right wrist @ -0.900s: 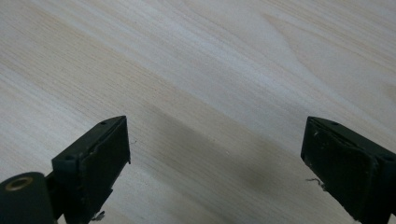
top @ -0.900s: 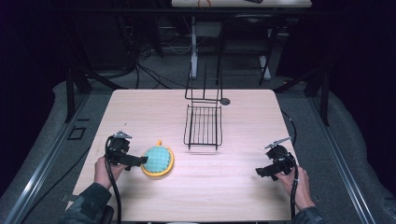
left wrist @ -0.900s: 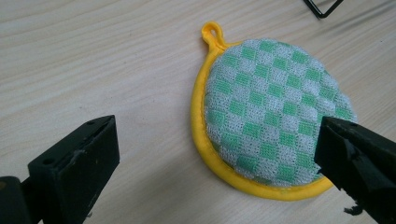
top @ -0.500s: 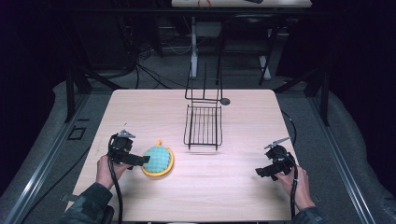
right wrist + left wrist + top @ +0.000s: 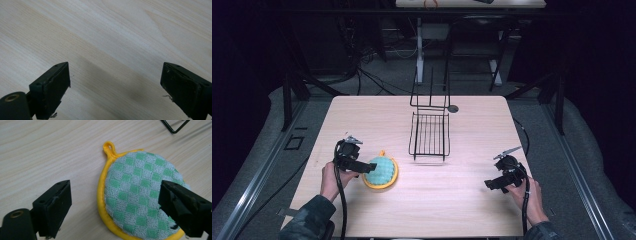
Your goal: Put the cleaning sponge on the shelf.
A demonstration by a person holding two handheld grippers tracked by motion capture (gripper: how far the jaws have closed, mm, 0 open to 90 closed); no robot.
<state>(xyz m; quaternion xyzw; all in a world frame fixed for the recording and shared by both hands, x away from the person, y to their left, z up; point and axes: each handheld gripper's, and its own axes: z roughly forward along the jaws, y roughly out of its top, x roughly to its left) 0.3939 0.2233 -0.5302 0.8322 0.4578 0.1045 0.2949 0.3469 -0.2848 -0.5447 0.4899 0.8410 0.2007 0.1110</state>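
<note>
I have my left tool down in the lower left of the high view, right at the round pot holder, and its jaws stand wide apart with nothing squeezed between them. In the left gripper view the pot holder fills the middle and right of the frame, lying flat on the desk. One jaw sits over the bare wood at the lower left and the other hangs over the green and white checks at the lower right. The yellow edge runs between them, so I think the job now is to pinch that edge. To do it well I should go low, so one jaw slides flat along the desk and the other sits on top of the cloth, then squeeze slowly. The cloth is soft and thin, so it may slip or bunch up if I grab too fast. The little yellow loop at the upper middle of that view is another spot to catch. My right tool waits at the lower right of the high view, its jaws apart over bare wood. The black wire rack stands in the middle, well apart from the pot holder.
</note>
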